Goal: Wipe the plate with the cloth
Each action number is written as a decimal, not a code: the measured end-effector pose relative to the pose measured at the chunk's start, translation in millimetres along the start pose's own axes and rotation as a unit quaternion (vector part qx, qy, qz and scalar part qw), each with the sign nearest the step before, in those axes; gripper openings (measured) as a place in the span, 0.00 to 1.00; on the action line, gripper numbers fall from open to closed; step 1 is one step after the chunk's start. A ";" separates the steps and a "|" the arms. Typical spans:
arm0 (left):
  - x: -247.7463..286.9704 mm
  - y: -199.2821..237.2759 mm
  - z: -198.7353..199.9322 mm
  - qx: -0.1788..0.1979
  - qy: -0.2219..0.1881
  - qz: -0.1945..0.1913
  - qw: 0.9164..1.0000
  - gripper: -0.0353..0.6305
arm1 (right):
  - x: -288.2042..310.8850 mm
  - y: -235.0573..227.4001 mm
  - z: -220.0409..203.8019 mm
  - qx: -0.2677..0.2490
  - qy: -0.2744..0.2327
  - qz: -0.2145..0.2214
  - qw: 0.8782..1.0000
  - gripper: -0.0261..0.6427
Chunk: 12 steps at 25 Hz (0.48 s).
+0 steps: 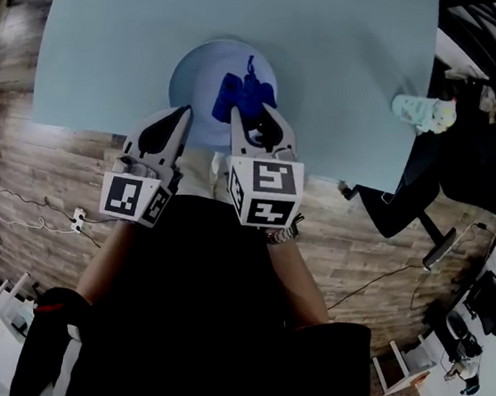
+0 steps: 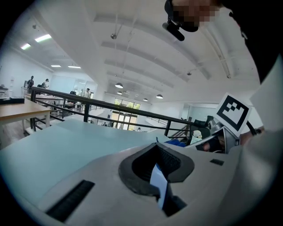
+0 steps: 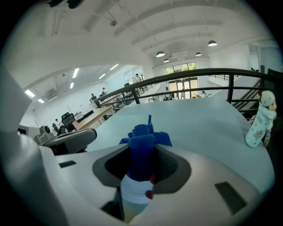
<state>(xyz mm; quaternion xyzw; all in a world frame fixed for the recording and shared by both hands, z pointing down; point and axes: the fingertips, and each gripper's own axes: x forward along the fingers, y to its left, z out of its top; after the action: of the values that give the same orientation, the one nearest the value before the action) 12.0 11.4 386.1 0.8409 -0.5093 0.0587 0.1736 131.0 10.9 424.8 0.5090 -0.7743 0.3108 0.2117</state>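
Partly hidden behind both tongs: one pale plate (image 1: 206, 66) at the counter's (image 1: 117, 24) near edge, rim pinched in left tongs (image 1: 185, 111), carrying one bunched blue cloth (image 1: 243, 93) clamped in right tongs (image 1: 251, 112).

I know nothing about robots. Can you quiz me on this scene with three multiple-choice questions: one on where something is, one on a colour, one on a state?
1. Where does the cloth lie?
A. on the plate
B. on the floor
C. on a chair

2. What colour is the cloth?
A. red
B. dark blue
C. yellow

3. What state are the right tongs in?
A. wide open and empty
B. shut on the cloth
C. shut on a spoon

Answers:
1. A, as the head view shows the cloth bunched on the plate.
2. B, as it is dark blue in both views that show it.
3. B, as the right gripper view shows the cloth pinched between the jaws.
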 end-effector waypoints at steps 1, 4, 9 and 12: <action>-2.5 -1.3 5.0 0.001 -0.006 0.001 1.000 0.05 | -5.7 2.7 4.4 -0.003 -0.009 0.002 1.000 0.22; -10.0 -3.7 21.2 0.005 -0.024 0.004 1.000 0.06 | -23.1 10.6 16.6 -0.010 -0.032 0.007 0.999 0.22; -22.3 -6.3 47.9 0.008 -0.055 0.010 0.998 0.06 | -52.9 22.1 35.8 -0.011 -0.078 0.010 0.997 0.22; -30.2 -11.8 61.8 0.008 -0.071 0.012 0.997 0.05 | -72.5 27.6 46.6 -0.017 -0.106 0.008 0.994 0.22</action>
<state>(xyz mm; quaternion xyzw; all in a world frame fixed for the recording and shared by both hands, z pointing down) 3.2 19.9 317.5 0.8382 -0.5298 0.0056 0.1294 133.5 34.0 337.2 0.5292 -0.8016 0.2434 0.1348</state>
